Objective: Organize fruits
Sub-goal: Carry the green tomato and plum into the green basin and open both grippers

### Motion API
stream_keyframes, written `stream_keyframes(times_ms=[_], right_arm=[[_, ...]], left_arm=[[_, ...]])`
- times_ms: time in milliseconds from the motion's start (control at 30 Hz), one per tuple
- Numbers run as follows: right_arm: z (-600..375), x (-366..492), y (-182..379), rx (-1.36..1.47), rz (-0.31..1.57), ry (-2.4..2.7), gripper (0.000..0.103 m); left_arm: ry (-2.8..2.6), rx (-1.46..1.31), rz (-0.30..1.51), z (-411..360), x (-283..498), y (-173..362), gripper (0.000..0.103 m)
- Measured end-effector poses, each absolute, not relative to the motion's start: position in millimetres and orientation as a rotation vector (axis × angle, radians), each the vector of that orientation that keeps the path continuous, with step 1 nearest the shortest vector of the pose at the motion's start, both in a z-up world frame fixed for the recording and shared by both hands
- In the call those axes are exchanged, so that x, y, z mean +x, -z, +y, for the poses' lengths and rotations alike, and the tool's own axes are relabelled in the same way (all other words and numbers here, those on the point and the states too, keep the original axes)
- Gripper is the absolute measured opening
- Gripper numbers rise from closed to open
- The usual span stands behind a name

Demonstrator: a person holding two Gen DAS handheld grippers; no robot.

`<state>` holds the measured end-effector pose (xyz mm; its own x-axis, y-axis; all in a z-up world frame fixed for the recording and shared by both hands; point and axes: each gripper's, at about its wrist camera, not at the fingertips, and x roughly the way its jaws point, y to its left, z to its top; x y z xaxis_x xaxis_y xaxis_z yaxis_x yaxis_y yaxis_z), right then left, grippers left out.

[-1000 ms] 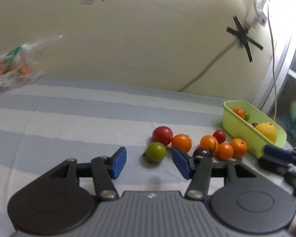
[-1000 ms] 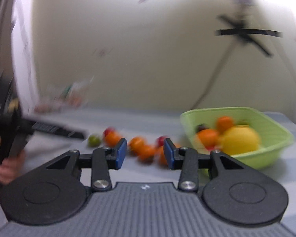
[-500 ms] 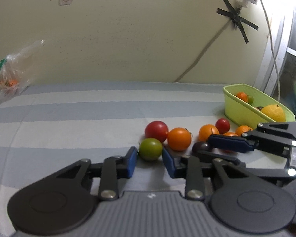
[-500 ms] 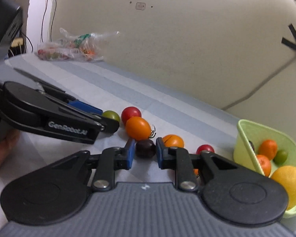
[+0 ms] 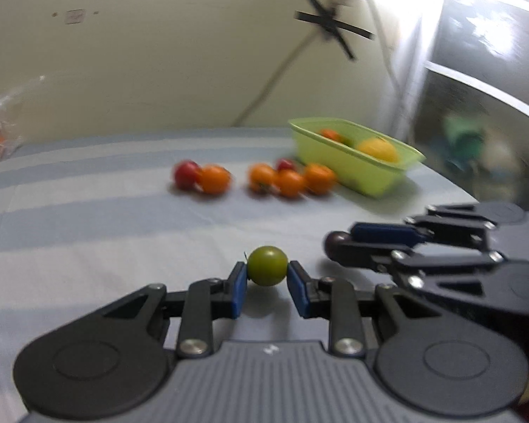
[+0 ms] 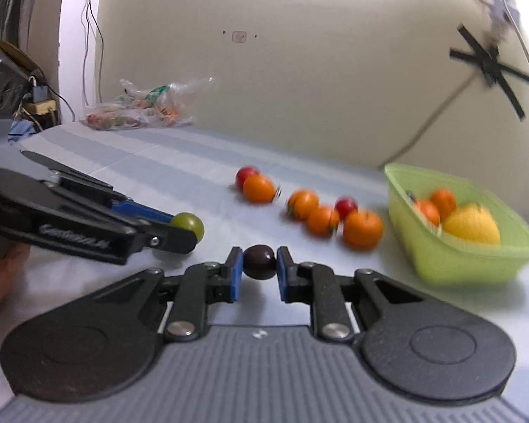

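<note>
Lime-green tub [image 6: 455, 257], blue-and-white striped cloth [image 5: 88, 190]

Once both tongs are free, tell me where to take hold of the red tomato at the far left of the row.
Grip the red tomato across its round middle, coming down from above and from its open left side. An orange fruit sits against its right, leaving no gap for a pad there. The table to its left and behind looks free.

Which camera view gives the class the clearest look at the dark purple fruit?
The right wrist view: the dark purple fruit sits centred and sharp between the right hand-held gripper pads. The left wrist view shows only its rounded end, poking past that gripper's fingers at the right.
</note>
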<state>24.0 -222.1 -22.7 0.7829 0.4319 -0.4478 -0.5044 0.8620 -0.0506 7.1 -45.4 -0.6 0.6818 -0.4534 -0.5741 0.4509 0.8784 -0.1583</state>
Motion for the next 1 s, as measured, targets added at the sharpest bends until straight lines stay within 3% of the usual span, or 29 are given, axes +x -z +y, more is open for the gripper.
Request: stream_keyframes(times_ms=[433,567,667,767,867,1000], right_arm=[[-230,11,35,-0.139,0.444,-0.505,0.025],[-233,13,36,-0.121,0.465,-0.502,0.035],[-234,15,37,-0.107,0.480,-0.509,0.037],[-235,17,38,-0.091,0.499,-0.522,0.037],[-232,15,38,-0.102,0.493,-0.541,0.025],[-228,12,38,-0.127,0.481,-0.534,0.025]], left_arm=[[0.483,0.094,0.607,-68,-18,5,0.038],[0.476,0.111,0.603,-74,-16,6,0.038],[0.468,0.121,0.593,-75,-16,8,0.036],[0.454,0.120,0.586,-74,-16,8,0.028],[0.465,0.085,0.590,-69,-13,7,0.027],[0.476,0.063,0.588,-65,-12,7,0.027]])
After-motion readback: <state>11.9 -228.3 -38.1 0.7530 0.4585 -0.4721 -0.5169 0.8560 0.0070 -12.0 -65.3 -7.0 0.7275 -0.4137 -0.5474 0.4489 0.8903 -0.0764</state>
